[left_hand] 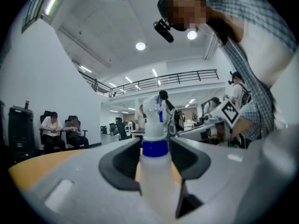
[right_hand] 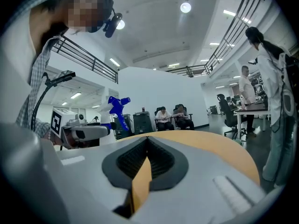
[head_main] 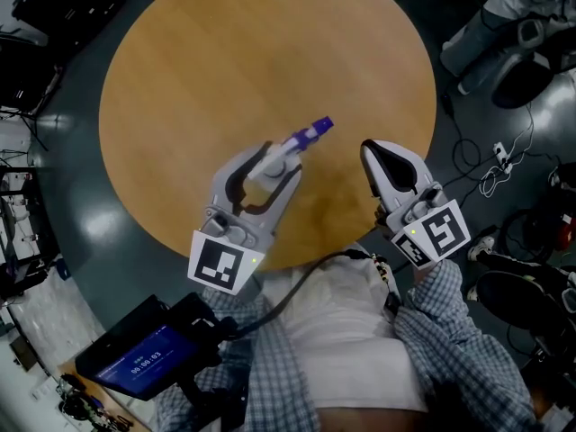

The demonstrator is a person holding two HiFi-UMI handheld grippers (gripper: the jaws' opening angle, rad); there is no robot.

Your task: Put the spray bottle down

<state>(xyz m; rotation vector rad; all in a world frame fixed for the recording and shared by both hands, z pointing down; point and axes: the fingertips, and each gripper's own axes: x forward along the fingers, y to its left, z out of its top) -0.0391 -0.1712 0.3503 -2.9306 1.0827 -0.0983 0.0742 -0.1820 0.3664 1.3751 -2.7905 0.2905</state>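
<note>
The spray bottle [head_main: 301,140] has a whitish body, a blue collar and a blue-purple spray head. My left gripper [head_main: 274,162] is shut on its body over the near part of the round wooden table [head_main: 225,61], the spray head sticking out past the fingertips. In the left gripper view the bottle [left_hand: 154,162] stands upright between the two grey jaws, its body pressed by the pads. My right gripper [head_main: 376,156] hovers just to the right, shut and empty. From the right gripper [right_hand: 147,140] I see the bottle's blue head [right_hand: 117,108] above the left gripper [right_hand: 86,133].
A dark device with a lit screen [head_main: 135,363] hangs at the person's lower left. Cables [head_main: 499,165] and office chairs lie on the grey floor to the right of the table. Seated people [right_hand: 170,116] and a standing person [right_hand: 273,78] are farther off.
</note>
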